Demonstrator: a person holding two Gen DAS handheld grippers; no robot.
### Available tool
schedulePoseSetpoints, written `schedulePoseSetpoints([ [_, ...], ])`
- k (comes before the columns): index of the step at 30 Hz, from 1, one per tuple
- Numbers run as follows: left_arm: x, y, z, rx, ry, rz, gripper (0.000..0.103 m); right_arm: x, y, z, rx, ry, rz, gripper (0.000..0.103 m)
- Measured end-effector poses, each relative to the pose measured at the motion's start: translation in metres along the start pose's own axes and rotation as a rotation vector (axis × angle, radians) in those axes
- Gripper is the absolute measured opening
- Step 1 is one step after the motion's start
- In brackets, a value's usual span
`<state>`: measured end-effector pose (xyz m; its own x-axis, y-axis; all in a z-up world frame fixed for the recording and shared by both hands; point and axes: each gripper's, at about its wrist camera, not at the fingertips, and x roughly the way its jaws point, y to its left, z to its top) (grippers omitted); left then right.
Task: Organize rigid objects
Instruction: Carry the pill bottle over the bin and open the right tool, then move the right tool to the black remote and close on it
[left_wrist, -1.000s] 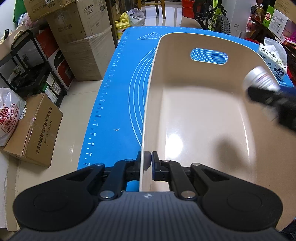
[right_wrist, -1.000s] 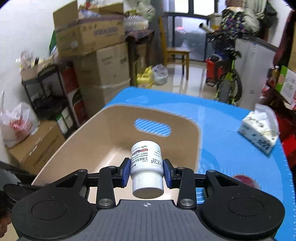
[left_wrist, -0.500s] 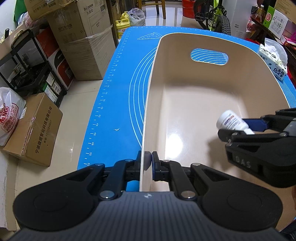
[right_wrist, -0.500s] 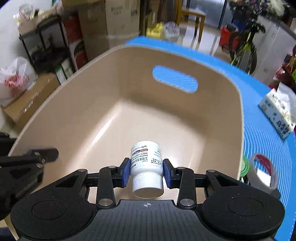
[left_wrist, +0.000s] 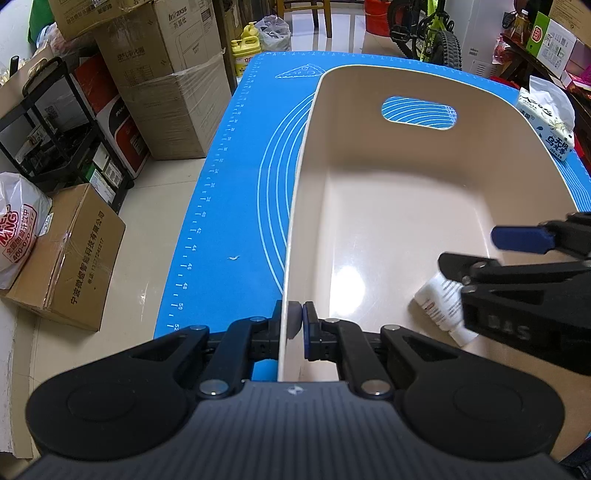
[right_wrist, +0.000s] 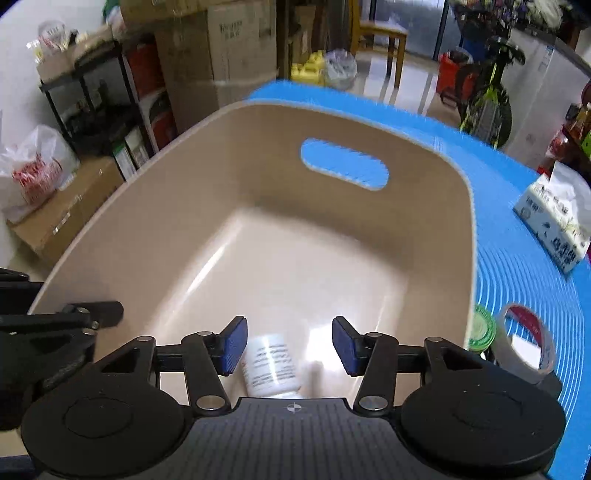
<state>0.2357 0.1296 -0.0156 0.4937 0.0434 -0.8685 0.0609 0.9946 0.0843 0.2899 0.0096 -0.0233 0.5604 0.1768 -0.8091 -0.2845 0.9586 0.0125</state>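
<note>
The left hand-held gripper (left_wrist: 297, 325) is pinching the near wall of the big tan tub (left_wrist: 369, 122), with its jaws squeezed tight on the thin rim. The tub is sitting on the blue mat (left_wrist: 236, 177) that is covering the table. The right hand-held gripper (right_wrist: 290, 345) is hanging over the inside of the tub, and its jaws have just been opening wide. The white bottle (right_wrist: 269, 365) is lying on its side on the tub's floor, below the two blue pads (right_wrist: 232, 345), and they are not touching it. A roll of clear tape (right_wrist: 524, 343) and a small green lid (right_wrist: 482, 326) are sitting on the mat just outside the tub's right wall. A tissue pack (right_wrist: 554, 221) is lying farther back on the mat.
</note>
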Motion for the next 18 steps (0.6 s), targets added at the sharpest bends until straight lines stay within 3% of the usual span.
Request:
schedulePoseSetpoints([
  [4,0.0,0.001,0.0,-0.003,0.0,-0.001,0.01,-0.024,-0.011,-0.005,0.009,-0.104,-0.004,0.064],
  [11,0.0,0.001,0.0,-0.003,0.0,-0.002,0.01,-0.067,-0.056,-0.01,0.135,-0.246,-0.056,0.065],
  [18,0.0,0.001,0.0,-0.004,0.0,-0.002,0.01,-0.081,-0.108,-0.041,0.241,-0.269,-0.209,0.067],
])
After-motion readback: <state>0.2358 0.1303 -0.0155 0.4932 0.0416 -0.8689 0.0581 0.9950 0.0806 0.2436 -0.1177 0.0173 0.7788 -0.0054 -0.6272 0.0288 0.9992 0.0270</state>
